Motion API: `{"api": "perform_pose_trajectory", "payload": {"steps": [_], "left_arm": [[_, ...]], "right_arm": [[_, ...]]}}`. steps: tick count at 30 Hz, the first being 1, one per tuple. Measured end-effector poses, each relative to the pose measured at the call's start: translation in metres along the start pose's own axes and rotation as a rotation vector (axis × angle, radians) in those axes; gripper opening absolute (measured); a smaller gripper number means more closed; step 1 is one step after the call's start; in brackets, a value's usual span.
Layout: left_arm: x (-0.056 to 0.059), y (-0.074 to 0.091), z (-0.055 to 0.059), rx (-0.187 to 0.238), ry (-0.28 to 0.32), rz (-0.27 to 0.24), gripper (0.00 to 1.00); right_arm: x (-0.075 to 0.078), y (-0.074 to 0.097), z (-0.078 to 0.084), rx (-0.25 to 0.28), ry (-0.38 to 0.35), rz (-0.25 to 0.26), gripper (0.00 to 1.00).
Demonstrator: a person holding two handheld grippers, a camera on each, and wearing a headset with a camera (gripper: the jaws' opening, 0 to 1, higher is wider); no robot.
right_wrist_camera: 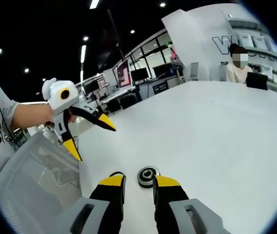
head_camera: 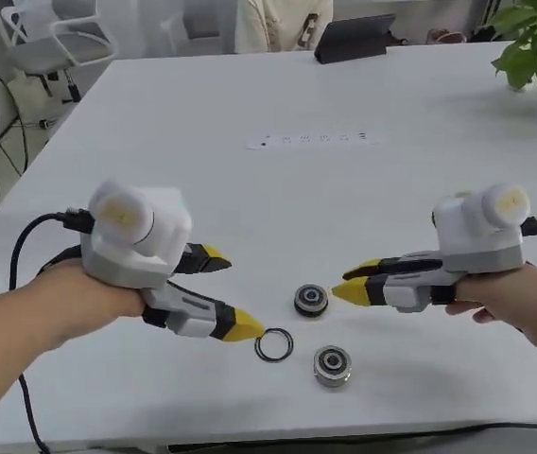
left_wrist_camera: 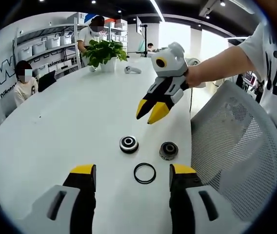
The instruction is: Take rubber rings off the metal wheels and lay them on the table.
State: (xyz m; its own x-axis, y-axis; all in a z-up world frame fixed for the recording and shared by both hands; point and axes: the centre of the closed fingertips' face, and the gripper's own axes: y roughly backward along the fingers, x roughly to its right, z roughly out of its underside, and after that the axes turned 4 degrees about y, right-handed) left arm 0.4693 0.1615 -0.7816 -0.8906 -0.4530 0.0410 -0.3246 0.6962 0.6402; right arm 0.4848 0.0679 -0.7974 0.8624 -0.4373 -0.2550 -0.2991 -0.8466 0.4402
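- White tabletop (head_camera: 202, 104), wide and mostly bare.
- Black rubber ring (head_camera: 274, 344) lying flat, just beside the nearer wheel (head_camera: 332, 365) and the farther wheel (head_camera: 311, 300).
- Potted plant (head_camera: 536, 43) at the far corner.

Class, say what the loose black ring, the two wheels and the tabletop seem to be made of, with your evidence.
Loose ring: probably rubber; thin, matte black, no glint. Farther wheel: shiny silver metal with a black outer band, likely rubber. Nearer wheel: bare grey metal, duller sheen. Tabletop: smooth white, faintly matte; laminate or painted board, unclear.
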Motion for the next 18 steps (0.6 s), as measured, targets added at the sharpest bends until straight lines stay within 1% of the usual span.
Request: {"api": "perform_pose_trajectory", "payload": {"steps": [5,8,12,15,18], "left_arm": [[-0.006,-0.01,0.006,-0.018,0.007,0.007,0.58],[-0.008,-0.014,0.007,-0.022,0.01,0.01,0.58],[-0.009,-0.021,0.006,-0.021,0.012,0.019,0.57],[-0.01,-0.027,0.003,-0.017,0.013,0.022,0.56],[-0.011,-0.034,0.0,-0.011,0.013,0.024,0.55]], "right_arm": [[0.004,0.0,0.008,-0.009,0.007,0.013,0.2],[0.007,-0.001,0.012,-0.017,0.01,0.014,0.21],[0.01,-0.003,0.017,-0.025,0.022,0.018,0.23],[0.014,-0.005,0.021,-0.029,0.04,0.031,0.26],[0.017,-0.008,0.024,-0.033,0.04,0.03,0.27]]}}
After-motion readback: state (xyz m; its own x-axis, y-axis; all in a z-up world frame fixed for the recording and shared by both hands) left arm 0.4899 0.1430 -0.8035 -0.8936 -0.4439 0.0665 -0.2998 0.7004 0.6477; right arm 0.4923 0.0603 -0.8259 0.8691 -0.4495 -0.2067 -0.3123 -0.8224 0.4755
